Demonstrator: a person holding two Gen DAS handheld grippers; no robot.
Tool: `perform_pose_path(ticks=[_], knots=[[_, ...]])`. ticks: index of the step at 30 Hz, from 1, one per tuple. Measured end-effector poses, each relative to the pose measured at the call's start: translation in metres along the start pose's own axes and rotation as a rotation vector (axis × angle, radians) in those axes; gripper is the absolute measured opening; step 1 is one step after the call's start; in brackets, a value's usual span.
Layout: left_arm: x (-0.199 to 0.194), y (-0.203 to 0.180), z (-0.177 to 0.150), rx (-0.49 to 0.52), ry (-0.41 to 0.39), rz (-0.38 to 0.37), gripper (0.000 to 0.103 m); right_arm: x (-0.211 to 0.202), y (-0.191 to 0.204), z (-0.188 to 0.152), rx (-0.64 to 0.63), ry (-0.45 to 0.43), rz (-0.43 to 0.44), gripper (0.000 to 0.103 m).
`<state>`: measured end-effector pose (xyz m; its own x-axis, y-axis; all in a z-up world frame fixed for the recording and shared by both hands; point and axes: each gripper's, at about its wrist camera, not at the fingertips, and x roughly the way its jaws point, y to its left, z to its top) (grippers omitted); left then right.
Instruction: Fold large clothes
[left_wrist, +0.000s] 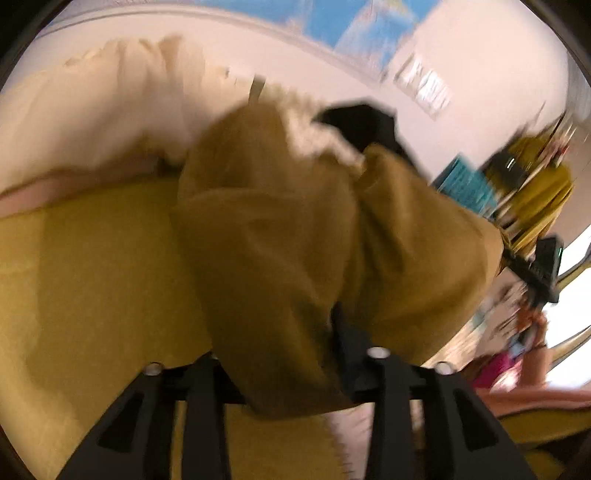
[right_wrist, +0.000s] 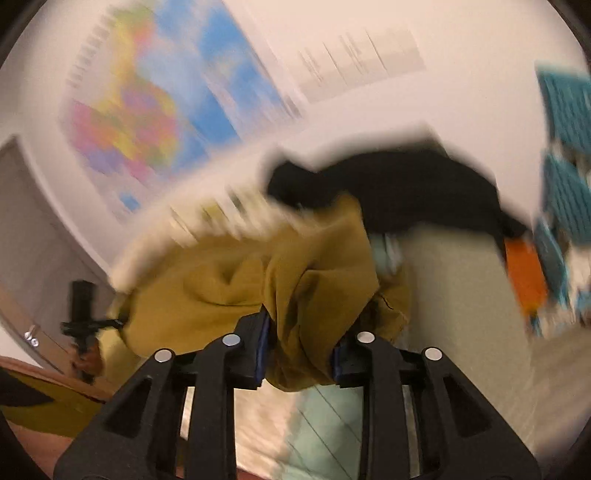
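A large mustard-yellow garment (left_wrist: 280, 236) hangs bunched in the air between both grippers. My left gripper (left_wrist: 288, 373) is shut on a thick fold of it, which covers the fingertips. My right gripper (right_wrist: 301, 343) is shut on another bunch of the same garment (right_wrist: 295, 295). In the left wrist view the right gripper (left_wrist: 539, 266) shows at the far right holding the cloth's other end. In the right wrist view the left gripper (right_wrist: 83, 314) shows at the left. Both views are motion-blurred.
A cream cloth pile (left_wrist: 110, 110) and a black garment (left_wrist: 362, 125) lie behind. A mustard surface (left_wrist: 92, 288) spreads below. A coloured wall map (right_wrist: 147, 110) hangs on the white wall. Teal crates (right_wrist: 565, 155) stand at the right.
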<state>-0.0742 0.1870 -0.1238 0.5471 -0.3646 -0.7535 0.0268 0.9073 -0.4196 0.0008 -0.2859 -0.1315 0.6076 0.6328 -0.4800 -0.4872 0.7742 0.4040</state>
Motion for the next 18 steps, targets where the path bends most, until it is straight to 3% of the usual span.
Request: perform_pose_path(ticks=[1, 2, 4, 6, 8, 11, 14, 18], knots=[[-0.003, 0.000, -0.001, 0.009, -0.002, 0.036, 0.062, 0.012, -0.010, -0.009, 0.028, 0.048, -0.052, 0.038], [-0.008, 0.000, 0.001, 0.019, -0.014, 0.050, 0.063, 0.016, -0.017, -0.015, 0.059, 0.070, -0.083, 0.059], [-0.034, -0.005, 0.005, 0.061, -0.086, 0.078, 0.064, 0.007, -0.025, -0.016, 0.117, 0.042, -0.073, 0.063], [-0.060, -0.017, 0.012, 0.125, -0.176, 0.157, 0.067, -0.010, -0.014, -0.009, 0.076, -0.017, -0.145, 0.080], [-0.074, -0.026, 0.019, 0.164, -0.225, 0.208, 0.071, -0.027, 0.005, 0.002, 0.016, -0.093, -0.203, 0.085], [-0.071, -0.045, 0.037, 0.243, -0.242, 0.301, 0.072, -0.029, 0.034, 0.016, -0.068, -0.144, -0.177, 0.085], [-0.045, -0.060, 0.051, 0.296, -0.201, 0.344, 0.072, -0.021, 0.050, 0.022, -0.124, -0.147, -0.148, 0.085], [-0.014, -0.067, 0.053, 0.334, -0.152, 0.377, 0.072, 0.013, 0.062, 0.024, -0.175, -0.085, -0.137, 0.085]])
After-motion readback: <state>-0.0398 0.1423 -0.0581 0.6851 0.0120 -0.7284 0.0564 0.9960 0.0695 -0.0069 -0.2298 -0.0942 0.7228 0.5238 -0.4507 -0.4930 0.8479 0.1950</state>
